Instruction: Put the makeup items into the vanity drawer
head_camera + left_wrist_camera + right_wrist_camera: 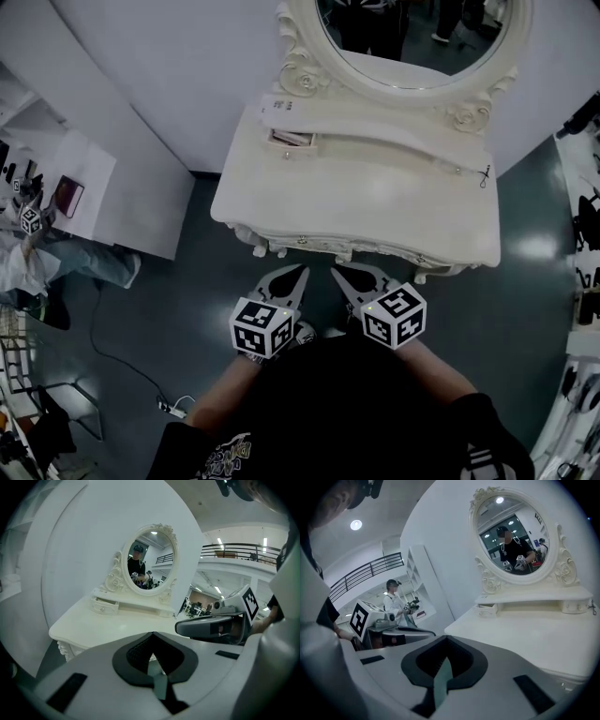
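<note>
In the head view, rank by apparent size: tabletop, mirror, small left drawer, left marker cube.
1. tabletop
2. mirror, though the frame's top cuts it off
3. left marker cube
4. drawer; the cube may only look bigger because it is nearer the camera

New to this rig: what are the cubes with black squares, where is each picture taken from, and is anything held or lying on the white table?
No robot here: a person stands at a white vanity table with an oval mirror, holding a two-jaw gripper in each hand. The marker cubes are parts of those grippers. The head view looks down from the person's head: left gripper at left, right gripper beside it. The other two pictures come from cameras riding on each gripper, looking along its jaws. Both pairs of jaws are shut, with nothing between them. No loose items show on the table; a small drawer left of the mirror stands slightly open.
</note>
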Tool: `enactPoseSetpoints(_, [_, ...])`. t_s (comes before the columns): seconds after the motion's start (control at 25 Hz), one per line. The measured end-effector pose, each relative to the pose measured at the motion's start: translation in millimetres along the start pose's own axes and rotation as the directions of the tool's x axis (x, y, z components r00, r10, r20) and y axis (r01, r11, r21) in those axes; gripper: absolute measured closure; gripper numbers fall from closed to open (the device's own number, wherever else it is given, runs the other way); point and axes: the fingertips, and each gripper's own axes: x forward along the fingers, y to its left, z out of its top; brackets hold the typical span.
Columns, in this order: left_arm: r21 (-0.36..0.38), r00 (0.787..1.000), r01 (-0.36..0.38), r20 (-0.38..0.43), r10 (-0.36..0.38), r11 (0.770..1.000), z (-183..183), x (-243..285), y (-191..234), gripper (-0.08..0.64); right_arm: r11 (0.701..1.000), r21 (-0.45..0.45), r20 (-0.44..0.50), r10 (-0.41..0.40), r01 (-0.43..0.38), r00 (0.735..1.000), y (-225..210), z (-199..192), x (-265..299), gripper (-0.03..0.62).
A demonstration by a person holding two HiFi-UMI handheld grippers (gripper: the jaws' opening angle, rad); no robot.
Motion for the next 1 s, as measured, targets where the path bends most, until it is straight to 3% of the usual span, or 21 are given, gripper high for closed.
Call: enactPoseSetpoints(1.0, [0.039,1.0,0.024,0.015,-0.025,0.999,-15,-42,1,0.56,1.0,-0.011,0.038,-0.002,0.003,0.999,48,-18,4,0.563])
